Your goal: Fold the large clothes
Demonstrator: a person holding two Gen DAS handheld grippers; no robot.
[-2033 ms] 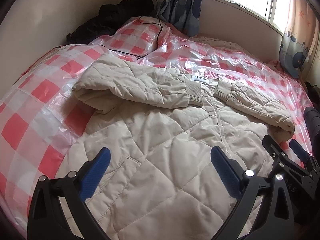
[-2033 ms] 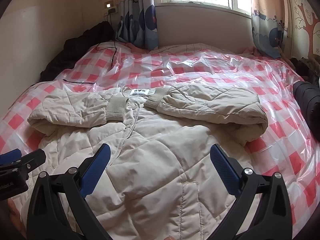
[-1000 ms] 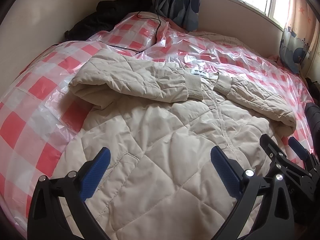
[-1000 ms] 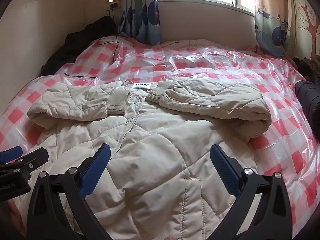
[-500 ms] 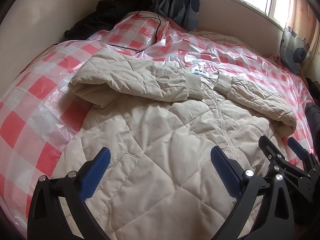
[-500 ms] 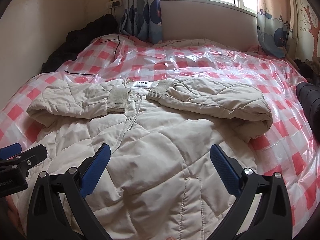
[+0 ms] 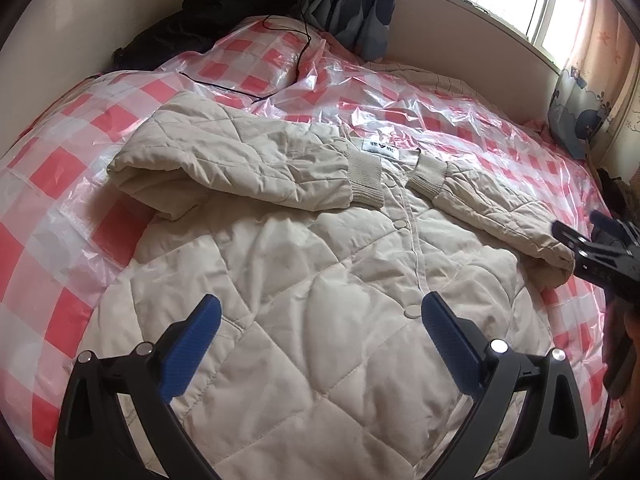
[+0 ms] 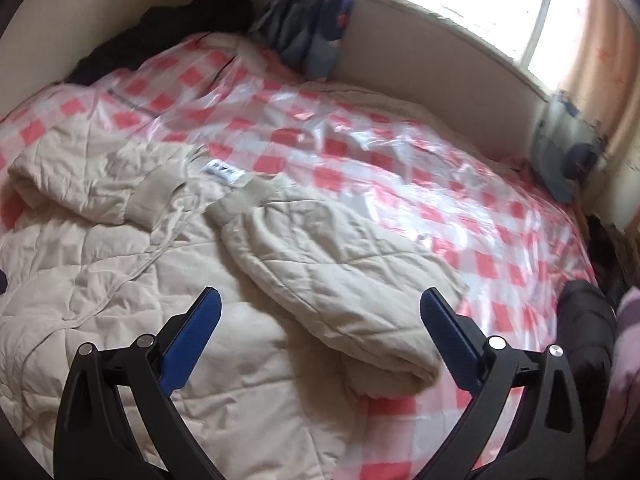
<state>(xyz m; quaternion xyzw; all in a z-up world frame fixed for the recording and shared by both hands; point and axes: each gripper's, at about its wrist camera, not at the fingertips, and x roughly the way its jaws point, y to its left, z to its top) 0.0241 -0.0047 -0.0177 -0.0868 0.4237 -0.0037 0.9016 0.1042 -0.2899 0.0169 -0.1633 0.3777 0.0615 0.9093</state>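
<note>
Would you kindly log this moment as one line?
beige quilted coat: flat, sleeves folded | checked plastic sheet: under it | left gripper: open | right gripper: open

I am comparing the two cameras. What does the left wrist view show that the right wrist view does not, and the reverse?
Only the left wrist view shows the right gripper from the side and the jacket's snap buttons. Only the right wrist view shows the dark bundle at the bed's right edge. Both show the beige quilted jacket, sleeves folded across its chest, the checkered plastic sheet, and an open gripper in front.

left tongs (image 7: 316, 320) spread wide, empty; right tongs (image 8: 318, 314) likewise
</note>
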